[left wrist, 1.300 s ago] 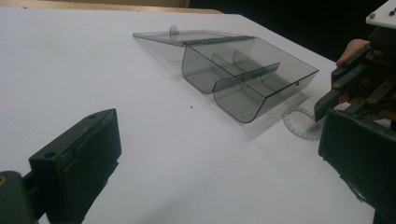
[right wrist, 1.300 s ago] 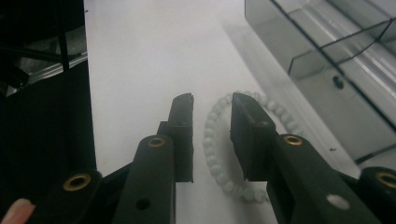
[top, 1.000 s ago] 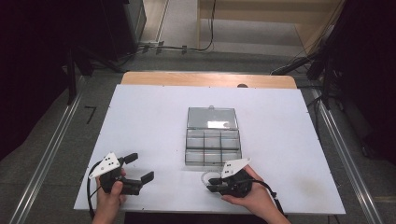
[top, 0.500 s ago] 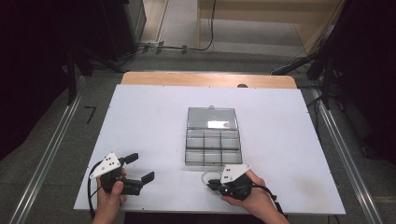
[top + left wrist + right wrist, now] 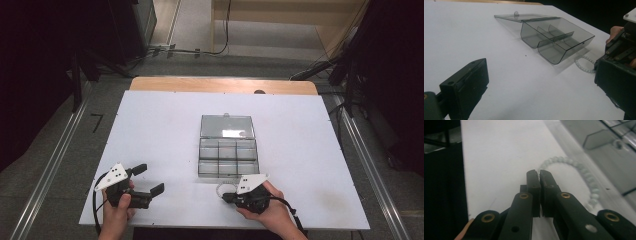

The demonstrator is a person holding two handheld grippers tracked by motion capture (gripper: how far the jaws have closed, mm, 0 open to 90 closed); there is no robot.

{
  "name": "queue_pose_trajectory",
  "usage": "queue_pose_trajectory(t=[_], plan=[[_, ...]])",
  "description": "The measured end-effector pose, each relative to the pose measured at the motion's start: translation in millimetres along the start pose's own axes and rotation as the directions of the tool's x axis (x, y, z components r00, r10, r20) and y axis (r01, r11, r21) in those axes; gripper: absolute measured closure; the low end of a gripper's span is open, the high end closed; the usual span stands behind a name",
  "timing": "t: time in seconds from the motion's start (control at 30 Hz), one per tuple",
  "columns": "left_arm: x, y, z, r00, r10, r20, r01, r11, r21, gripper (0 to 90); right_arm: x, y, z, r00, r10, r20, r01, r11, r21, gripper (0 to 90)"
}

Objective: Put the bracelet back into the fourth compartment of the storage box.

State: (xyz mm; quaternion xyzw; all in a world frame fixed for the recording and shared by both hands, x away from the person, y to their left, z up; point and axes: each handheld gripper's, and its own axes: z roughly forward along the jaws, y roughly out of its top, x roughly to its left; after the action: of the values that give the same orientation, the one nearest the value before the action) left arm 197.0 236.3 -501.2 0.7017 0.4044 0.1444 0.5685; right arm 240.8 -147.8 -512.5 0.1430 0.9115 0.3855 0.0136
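At the near edge of the white table (image 5: 150, 125), we hold our right gripper (image 5: 539, 173) with its jaws just drawn together, nothing visibly caught between the tips. The pale bead bracelet (image 5: 584, 173) lies curled just in front of the open clear box (image 5: 228, 150). Our left gripper (image 5: 145, 180), well left of the box, stands wide open and empty.

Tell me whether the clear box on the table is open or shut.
Open. The clear box has its lid swung back flat on the table, and its divided compartments lie uncovered; they look empty.
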Motion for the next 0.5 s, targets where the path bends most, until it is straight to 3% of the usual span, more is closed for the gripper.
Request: queue_pose_trajectory(t=[0.17,0.5], plan=[[0.5,0.3,-0.7,1.0,0.002,0.0,-0.002,1.0,0.001,0.0,7.2,3.8,1.4,0.9991,-0.021,-0.036,0.021,1.0,0.002,85.4],[0.2,0.7,-0.9,1.0,0.004,0.0,-0.004,1.0,0.0,0.0,6.9,10.4,-9.4,0.997,0.022,-0.075,-0.027,0.997,-0.072,85.5]])
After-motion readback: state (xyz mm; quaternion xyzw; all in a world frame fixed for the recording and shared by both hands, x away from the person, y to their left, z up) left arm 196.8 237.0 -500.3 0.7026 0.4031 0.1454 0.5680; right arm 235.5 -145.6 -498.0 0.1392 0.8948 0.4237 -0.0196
